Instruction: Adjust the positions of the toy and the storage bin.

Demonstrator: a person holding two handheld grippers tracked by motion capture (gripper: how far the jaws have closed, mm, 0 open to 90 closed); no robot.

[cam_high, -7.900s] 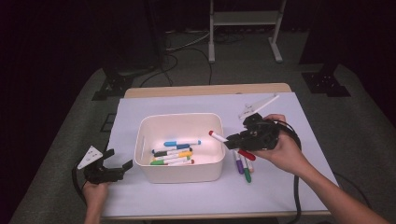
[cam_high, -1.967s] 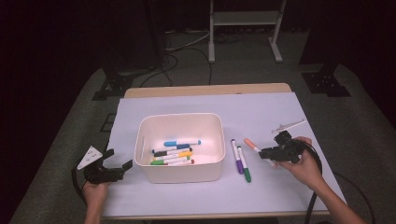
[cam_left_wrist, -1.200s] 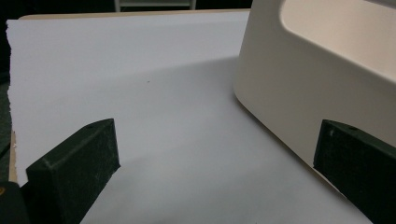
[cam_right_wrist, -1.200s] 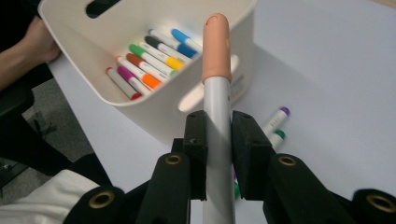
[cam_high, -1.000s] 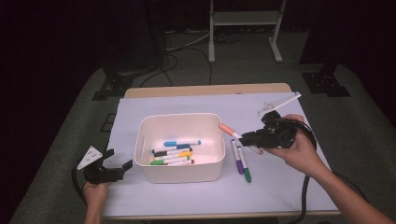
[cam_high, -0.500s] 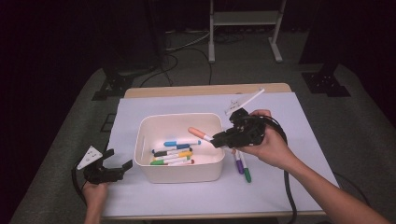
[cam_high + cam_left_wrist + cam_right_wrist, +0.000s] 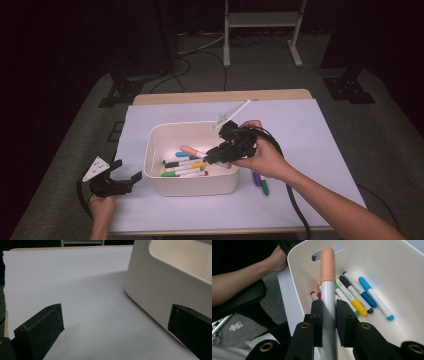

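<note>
Your right gripper (image 7: 212, 154) is clamped tight on the marker with the peach cap (image 7: 327, 277); in the right gripper view you can see both black pads squeezing the grey barrel from either side, cap end sticking straight out ahead of the jaws. From the high view that marker (image 7: 192, 151) hangs over the inside of the white bin (image 7: 192, 186), cap pointing toward the bin's left side, clear above the others and not touching them. Down on the bin floor there's a little pile: a light blue marker (image 7: 375, 298), a dark blue one (image 7: 359, 291), a black-capped one (image 7: 354, 293), a yellow one (image 7: 350, 301) and a green one (image 7: 344, 301) lying roughly side by side, plus a red cap (image 7: 313, 294) and an orange cap (image 7: 319, 286) poking out near the wall behind your held marker. Two more markers are on the white sheet (image 7: 320, 145) just right of the bin, a purple one (image 7: 256, 178) and a green one (image 7: 264, 186), close together and partly hidden by your right hand (image 7: 260, 157). Your left gripper (image 7: 120, 181) sits low at the table's front left corner, jaws wide apart with nothing between them; in the left gripper view the bin's outer wall (image 7: 155, 290) is just beside the right-hand jaw, though I can't tell if it's touching.
</note>
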